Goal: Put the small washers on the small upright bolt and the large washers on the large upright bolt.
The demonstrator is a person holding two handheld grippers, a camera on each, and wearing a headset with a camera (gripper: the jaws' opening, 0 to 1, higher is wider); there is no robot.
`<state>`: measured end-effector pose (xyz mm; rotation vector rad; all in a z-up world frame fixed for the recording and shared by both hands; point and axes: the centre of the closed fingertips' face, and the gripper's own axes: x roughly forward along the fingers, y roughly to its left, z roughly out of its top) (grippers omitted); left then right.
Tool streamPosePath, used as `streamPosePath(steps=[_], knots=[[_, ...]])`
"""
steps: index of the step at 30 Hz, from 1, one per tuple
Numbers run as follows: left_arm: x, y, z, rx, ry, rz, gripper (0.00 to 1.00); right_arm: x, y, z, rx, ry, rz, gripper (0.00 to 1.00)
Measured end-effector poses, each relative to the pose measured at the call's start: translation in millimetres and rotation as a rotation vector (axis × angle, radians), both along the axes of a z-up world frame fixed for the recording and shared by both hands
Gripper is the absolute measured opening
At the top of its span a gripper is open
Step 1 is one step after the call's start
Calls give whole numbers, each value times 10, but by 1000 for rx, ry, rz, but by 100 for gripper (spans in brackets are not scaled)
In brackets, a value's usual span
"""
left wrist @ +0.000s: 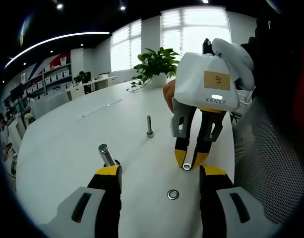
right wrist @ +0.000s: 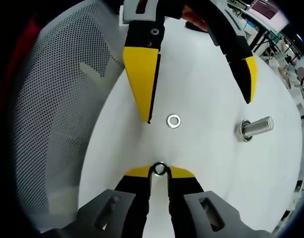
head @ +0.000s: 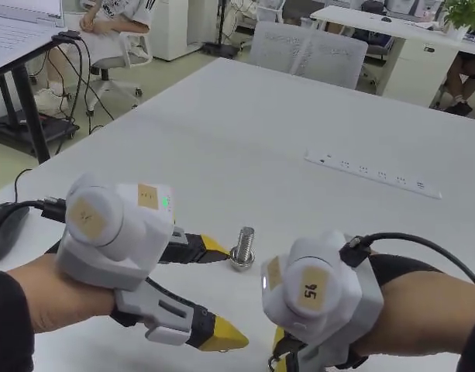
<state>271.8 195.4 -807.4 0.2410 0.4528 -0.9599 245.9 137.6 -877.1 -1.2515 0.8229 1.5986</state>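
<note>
Pinched tight at the very tips of the right gripper point(right wrist: 160, 171): a held washer point(right wrist: 160, 169), its ring just peeking out between the yellow ends, low over the white table point(head: 260, 132). Just ahead of it, flat on the surface, a loose washer point(right wrist: 173, 120), lying between the spread jaws of the left gripper point(left wrist: 160, 172). Wide open, those jaws, gripping nothing, one yellow tip either side and clear gaps to the ring. Tucked just beside one left jaw, the large bolt point(left wrist: 106, 153), upright, threads up; touching that tip or not, impossible to tell. Further out, the small bolt point(left wrist: 150, 126), thin and upright, well apart from both grippers, bare white top all round it. Now the edges: near edge of the table close behind the right gripper, a mesh chair point(right wrist: 57, 124) just past it, so tight on that side. Plenty of open room the other way, though: bare tabletop out to a power strip point(head: 373, 174), then the far edge and a grey chair point(head: 307, 50) beyond. Potted plant point(left wrist: 156, 64) far off, well clear of everything.
</note>
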Motion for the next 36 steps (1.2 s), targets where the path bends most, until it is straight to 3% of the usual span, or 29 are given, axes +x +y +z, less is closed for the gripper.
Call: streamPosePath(steps=[10,23,26,36], knots=[[-4,-12,7,-1,0,-3,63,68,-151,4,-22,8,-43,13],[0,-19,6,-1,0,-6,63,183,-366,115,-16,12,-120,13],[2,-16,6,-1,-1,-5,63,195,-419,158,-6,26,-148,13],[5,-17,0,0,2,-6,63,398,-642,355,16,2,-234,13]])
